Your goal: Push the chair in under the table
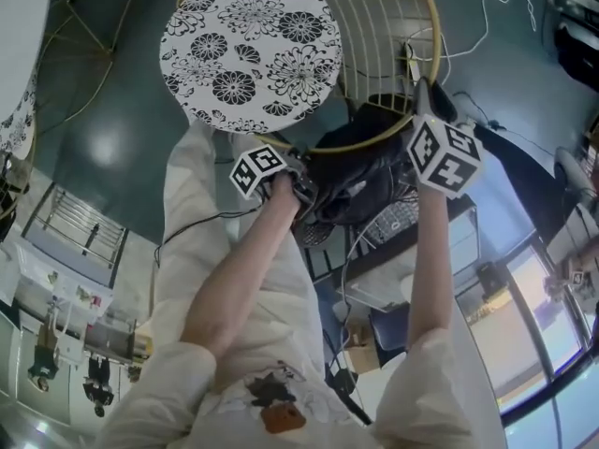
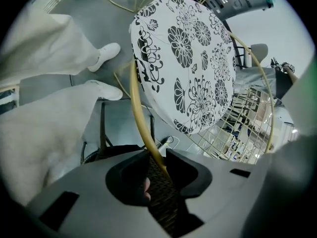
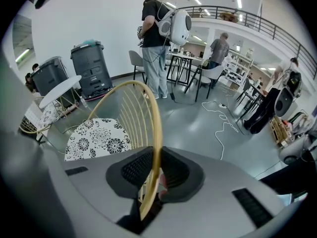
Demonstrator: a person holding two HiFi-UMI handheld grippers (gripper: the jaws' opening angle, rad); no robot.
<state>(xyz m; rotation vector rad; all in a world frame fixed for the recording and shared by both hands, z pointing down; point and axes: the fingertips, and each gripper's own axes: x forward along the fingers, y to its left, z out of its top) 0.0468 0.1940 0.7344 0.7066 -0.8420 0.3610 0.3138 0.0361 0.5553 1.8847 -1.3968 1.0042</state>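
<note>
Two grippers meet the back hoop [image 3: 158, 128] of the gold wire chair [image 1: 281, 54], which has a floral round seat [image 2: 183, 63] and stands on grey floor [image 1: 103, 138]. The right gripper [image 3: 152, 170] pinches the hoop; the left gripper [image 2: 157, 165] gapes around it. The chair is probably light, stiff and slick, best held on the hoop.

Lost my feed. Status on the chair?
Right tongs shut on chair rim. Left tongs open, rim between. Chair not yet under table. Cable on floor nearby.
</note>
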